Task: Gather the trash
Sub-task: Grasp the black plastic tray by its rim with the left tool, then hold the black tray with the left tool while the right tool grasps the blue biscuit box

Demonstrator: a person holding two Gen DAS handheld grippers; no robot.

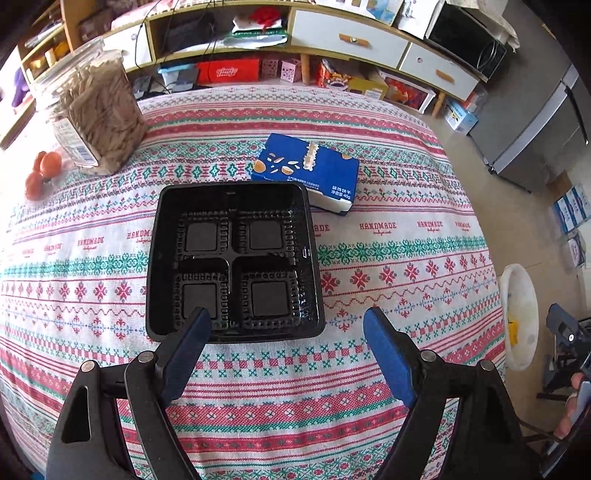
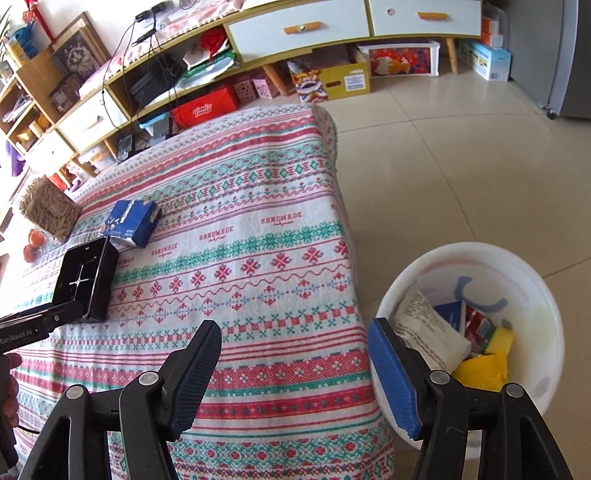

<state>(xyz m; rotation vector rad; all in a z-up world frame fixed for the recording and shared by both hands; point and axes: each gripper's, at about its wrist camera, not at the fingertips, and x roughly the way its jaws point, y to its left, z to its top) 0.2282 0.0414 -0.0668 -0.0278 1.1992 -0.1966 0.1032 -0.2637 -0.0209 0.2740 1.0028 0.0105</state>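
A black four-cell plastic tray (image 1: 232,258) lies on the patterned tablecloth (image 1: 388,258); it also shows in the right wrist view (image 2: 83,277). A blue biscuit box (image 1: 306,170) lies just behind it, also in the right wrist view (image 2: 131,221). My left gripper (image 1: 286,321) is open over the tray's near edge, its left finger above the near-left cell. My right gripper (image 2: 293,332) is open and empty above the table's right edge, beside a white bin (image 2: 546,302) on the floor that holds wrappers and boxes. The bin's rim (image 1: 521,317) shows in the left wrist view.
A clear jar of snacks (image 1: 96,114) and some oranges (image 1: 42,171) stand at the table's far left. A TV cabinet (image 1: 351,35) with boxes under it runs along the back. A grey fridge (image 1: 535,125) stands on the tiled floor (image 2: 461,166) at right.
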